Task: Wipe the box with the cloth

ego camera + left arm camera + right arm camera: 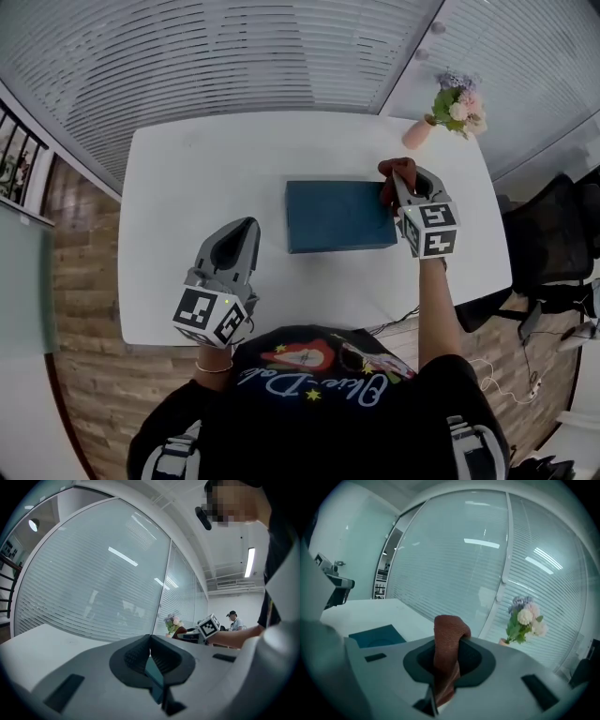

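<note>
Under both grippers a white table (pixel 187 169) is spread, and a flat blue box (pixel 339 216) is seen lying on it between the two tools.

Over to the left gripper (pixel 247 228): it is held clear of the box, which lies to the right of its tip and a touch further out. Its jaws are drawn together at the tips, and nothing is gripped between them.

Now the right gripper (pixel 397 184): it is placed at the box's right edge, close to the far corner, so the box lies just to the left of its jaws. In the right gripper view the blue top is caught low and to the left of the jaws. Those jaws are clamped on a reddish-brown cloth (pixel 447 637), which is bunched into a hump above the tips and pinched flat lower down. From the head view the cloth is seen overlapping the box's right edge; whether it is pressed against the surface cannot be told.

Beyond the right gripper and slightly to its right, a small pink vase (pixel 417 134) of flowers (pixel 457 100) is stood near the table's far edge.
</note>
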### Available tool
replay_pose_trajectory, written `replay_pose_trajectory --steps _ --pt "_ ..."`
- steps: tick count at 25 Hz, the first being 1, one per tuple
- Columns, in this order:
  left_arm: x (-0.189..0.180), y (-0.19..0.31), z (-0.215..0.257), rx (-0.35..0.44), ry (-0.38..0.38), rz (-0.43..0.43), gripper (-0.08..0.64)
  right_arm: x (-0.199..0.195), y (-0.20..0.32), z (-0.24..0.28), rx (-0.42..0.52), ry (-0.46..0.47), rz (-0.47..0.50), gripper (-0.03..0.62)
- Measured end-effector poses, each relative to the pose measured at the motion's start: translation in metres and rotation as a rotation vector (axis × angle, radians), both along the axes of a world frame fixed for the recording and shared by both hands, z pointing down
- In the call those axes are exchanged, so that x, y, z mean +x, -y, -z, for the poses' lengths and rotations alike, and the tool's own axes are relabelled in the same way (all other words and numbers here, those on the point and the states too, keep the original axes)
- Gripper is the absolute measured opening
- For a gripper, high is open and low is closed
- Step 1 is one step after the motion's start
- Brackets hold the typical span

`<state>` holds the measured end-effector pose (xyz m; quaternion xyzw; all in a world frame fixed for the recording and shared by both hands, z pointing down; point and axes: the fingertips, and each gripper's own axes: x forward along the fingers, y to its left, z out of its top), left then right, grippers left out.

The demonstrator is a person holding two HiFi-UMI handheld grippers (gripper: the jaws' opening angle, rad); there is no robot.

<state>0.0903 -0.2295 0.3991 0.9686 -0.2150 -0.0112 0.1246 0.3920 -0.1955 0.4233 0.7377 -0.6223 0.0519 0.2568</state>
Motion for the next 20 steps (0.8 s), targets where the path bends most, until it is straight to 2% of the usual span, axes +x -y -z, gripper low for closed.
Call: replay_pose_trajectory --steps 4,7,14,20 --pt "-0.003 0.000 0.000 -0.002 0.000 0.004 0.005 -0.041 0.023 0.045 0.136 0.007 0.102 0.049" --pt "-0.005 0.001 -0.001 -0.004 0.002 0.007 0.005 -0.093 0.044 0.054 0.153 0.032 0.244 0.049" --pt "-0.007 0.002 -0.001 -0.008 0.005 0.028 0.005 -0.195 0.076 0.003 0.003 0.034 0.531 0.049" --pt "-0.015 0.005 -0.004 -0.011 0.016 0.045 0.005 -0.224 0.074 -0.042 -0.144 0.068 0.613 0.049"
